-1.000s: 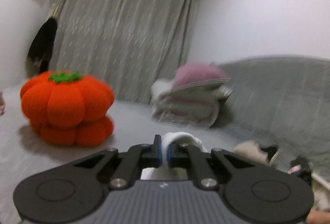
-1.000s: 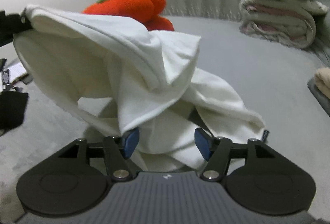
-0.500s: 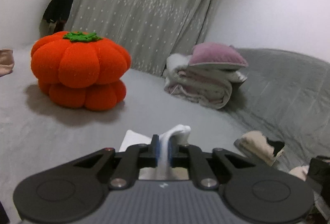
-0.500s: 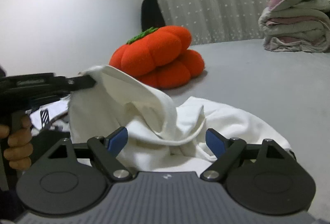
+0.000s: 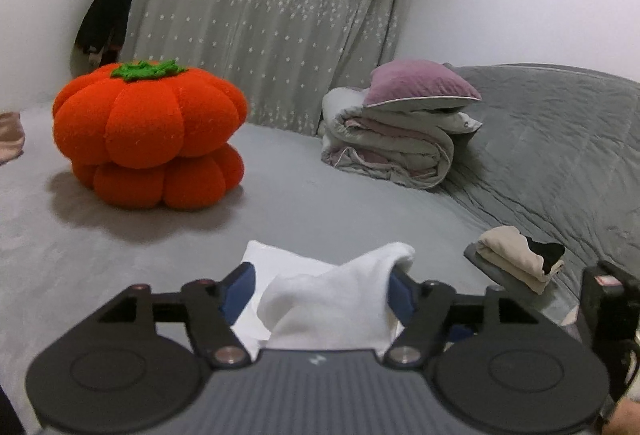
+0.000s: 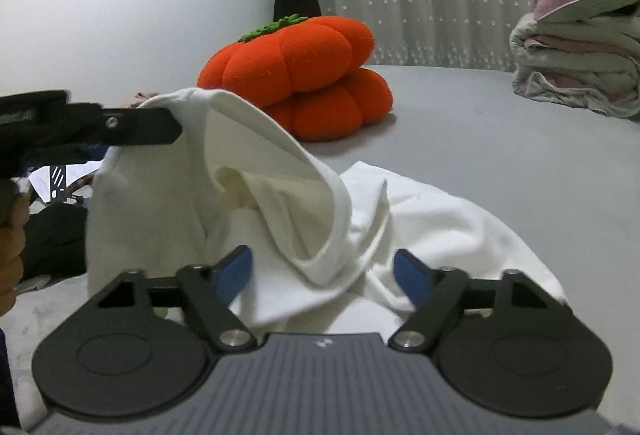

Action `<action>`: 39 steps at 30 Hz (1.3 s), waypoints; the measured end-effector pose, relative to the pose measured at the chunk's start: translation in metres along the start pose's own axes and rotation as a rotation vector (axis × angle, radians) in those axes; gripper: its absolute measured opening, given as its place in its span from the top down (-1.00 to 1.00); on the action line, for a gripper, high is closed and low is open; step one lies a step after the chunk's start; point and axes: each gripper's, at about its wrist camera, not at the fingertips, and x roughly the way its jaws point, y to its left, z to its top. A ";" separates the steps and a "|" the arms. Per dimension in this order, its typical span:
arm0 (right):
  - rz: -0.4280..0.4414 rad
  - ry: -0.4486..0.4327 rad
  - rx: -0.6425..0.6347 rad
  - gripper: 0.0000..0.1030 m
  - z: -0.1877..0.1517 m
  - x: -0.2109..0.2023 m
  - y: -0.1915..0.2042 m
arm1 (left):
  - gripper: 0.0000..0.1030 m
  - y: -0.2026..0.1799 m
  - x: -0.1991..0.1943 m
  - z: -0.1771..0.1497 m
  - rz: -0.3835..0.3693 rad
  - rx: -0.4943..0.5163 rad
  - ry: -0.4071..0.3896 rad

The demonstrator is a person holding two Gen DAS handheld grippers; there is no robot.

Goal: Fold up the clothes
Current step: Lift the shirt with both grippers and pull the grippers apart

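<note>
Jaws on your left gripper [image 5: 318, 289] have just been opening — a second ago they pinched a thin fold of the white garment [image 6: 280, 203], and now the blue pads stand apart with a loose hump of that cloth between them, draped against the right-hand pad but not squeezed. From the right wrist view, though, a raised peak of the garment still hangs at the left gripper's tip, so the cloth has been let go but has not yet dropped flat. Your right gripper [image 6: 322, 271] has its jaws spread too, lately closing a little, with a crumpled ridge of the same garment lying between the pads and untouched by either. So neither tool holds anything: I judge that one fold has just been laid and you are free to pick the next edge. The garment sits on the grey bed [image 5: 320, 207] directly before both grippers, its far hem spread flat toward the orange pumpkin cushion [image 5: 150, 137]. Open bed lies between the cloth and the cushion, and more toward the folded quilts with the pink pillow [image 5: 400, 131] — room enough to smooth or turn the piece. Mind the small folded stack [image 5: 516, 255] near on the right side; keep sweeps clear of it.
</note>
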 end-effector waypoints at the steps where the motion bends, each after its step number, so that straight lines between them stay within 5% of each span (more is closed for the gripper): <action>1: 0.004 -0.002 0.005 -0.16 0.001 0.003 -0.002 | -0.38 -0.001 0.001 -0.001 -0.004 0.003 -0.002; 5: 0.001 0.026 -0.005 0.16 -0.002 0.018 -0.004 | -0.39 -0.005 0.005 -0.004 -0.016 0.012 0.008; 7: -0.019 0.036 -0.032 0.87 -0.005 0.018 -0.003 | -0.39 -0.005 0.004 -0.005 -0.027 0.014 0.001; 10: -0.047 -0.019 -0.072 0.87 0.000 0.002 -0.003 | -0.46 -0.005 -0.001 -0.004 -0.024 0.021 -0.017; 12: -0.055 -0.120 -0.076 0.87 0.015 -0.025 -0.003 | -0.73 -0.005 -0.004 -0.004 -0.025 0.020 -0.031; 18: -0.004 -0.404 -0.154 0.87 0.050 -0.114 0.018 | -0.82 -0.017 -0.011 -0.003 -0.077 0.083 -0.059; 25: -0.004 -0.426 -0.203 0.87 0.046 -0.129 0.026 | -0.84 -0.047 -0.018 -0.020 -0.206 0.237 -0.028; 29: -0.006 -0.378 -0.153 0.87 0.046 -0.114 0.008 | -0.84 -0.070 -0.007 -0.037 -0.082 0.433 0.032; 31: 0.013 -0.384 -0.146 0.87 0.046 -0.118 0.008 | -0.57 -0.070 -0.001 -0.041 -0.054 0.449 0.063; 33: 0.018 -0.392 -0.166 0.87 0.046 -0.123 0.013 | 0.58 -0.057 0.002 -0.031 -0.038 0.373 0.076; 34: 0.016 -0.393 -0.172 0.87 0.045 -0.123 0.014 | 0.80 -0.048 0.002 -0.024 -0.035 0.323 0.077; 38: 0.007 -0.325 -0.133 0.76 0.039 -0.108 0.007 | 0.82 -0.019 -0.006 -0.003 -0.005 0.179 0.010; 39: 0.012 -0.295 -0.122 0.61 0.037 -0.102 0.004 | 0.82 -0.014 -0.009 -0.001 -0.015 0.141 0.000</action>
